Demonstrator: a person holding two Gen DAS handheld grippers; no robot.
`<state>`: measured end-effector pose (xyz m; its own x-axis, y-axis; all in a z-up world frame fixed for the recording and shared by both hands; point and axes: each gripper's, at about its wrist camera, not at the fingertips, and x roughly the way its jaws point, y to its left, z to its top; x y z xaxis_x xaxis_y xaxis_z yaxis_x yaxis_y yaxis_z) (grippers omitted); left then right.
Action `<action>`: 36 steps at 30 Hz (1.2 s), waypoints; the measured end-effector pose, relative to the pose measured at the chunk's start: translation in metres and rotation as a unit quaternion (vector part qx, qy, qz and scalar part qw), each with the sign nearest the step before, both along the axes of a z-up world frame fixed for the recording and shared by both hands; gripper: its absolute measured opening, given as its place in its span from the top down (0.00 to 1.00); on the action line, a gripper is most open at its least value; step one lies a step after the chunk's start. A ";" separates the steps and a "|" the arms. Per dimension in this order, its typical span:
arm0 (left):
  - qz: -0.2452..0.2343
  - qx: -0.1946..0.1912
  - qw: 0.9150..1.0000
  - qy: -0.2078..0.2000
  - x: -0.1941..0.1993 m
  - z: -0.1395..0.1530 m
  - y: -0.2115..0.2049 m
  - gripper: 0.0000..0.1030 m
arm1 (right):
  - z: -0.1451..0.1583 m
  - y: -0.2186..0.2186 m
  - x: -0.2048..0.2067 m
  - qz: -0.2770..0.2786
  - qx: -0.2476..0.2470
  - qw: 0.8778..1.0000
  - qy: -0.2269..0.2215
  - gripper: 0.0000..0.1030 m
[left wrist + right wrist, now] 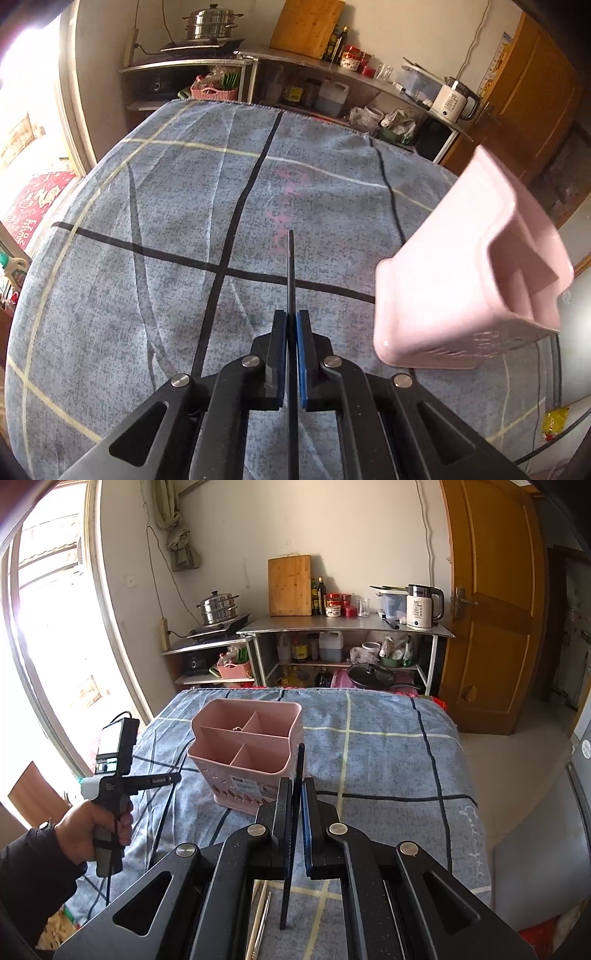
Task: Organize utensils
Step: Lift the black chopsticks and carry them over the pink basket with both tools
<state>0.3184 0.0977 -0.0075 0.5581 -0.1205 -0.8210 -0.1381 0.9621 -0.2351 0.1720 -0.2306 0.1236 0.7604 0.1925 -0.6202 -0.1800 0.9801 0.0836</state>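
My left gripper (291, 318) is shut on a thin black chopstick (290, 258) that runs forward over the blue-grey checked cloth (166, 206). A pink utensil holder (461, 280) with several compartments stands to its right, blurred. In the right wrist view the same holder (245, 746) stands upright and empty ahead. My right gripper (297, 783) is shut on a second black chopstick (300, 760), just right of the holder. At the left a hand (85, 827) holds the left gripper (176, 777), with its chopstick (164, 816) slanting down to the cloth.
Silver metal utensils (260, 915) lie on the cloth under my right gripper. Behind the table stand metal shelves (343, 627) with a kettle (421, 605), a cutting board (290, 585) and a steamer pot (218, 607). A wooden door (491, 609) is at the right.
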 end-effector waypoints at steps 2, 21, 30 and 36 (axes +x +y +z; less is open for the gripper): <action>-0.011 -0.004 1.000 -0.024 -0.011 0.019 0.000 0.96 | 0.000 -0.001 -0.001 -0.002 0.000 1.000 -0.001 0.95; -0.075 -0.032 0.989 -0.123 -0.095 0.119 -0.010 0.95 | 0.005 0.000 -0.020 -0.010 0.002 1.000 -0.010 0.95; -0.107 -0.025 0.983 -0.145 -0.123 0.149 -0.024 0.96 | 0.024 0.007 -0.028 0.000 0.003 0.999 -0.034 0.96; -0.123 -0.016 0.978 -0.165 -0.125 0.174 -0.036 0.96 | 0.046 0.021 -0.023 0.017 0.011 0.998 -0.057 0.96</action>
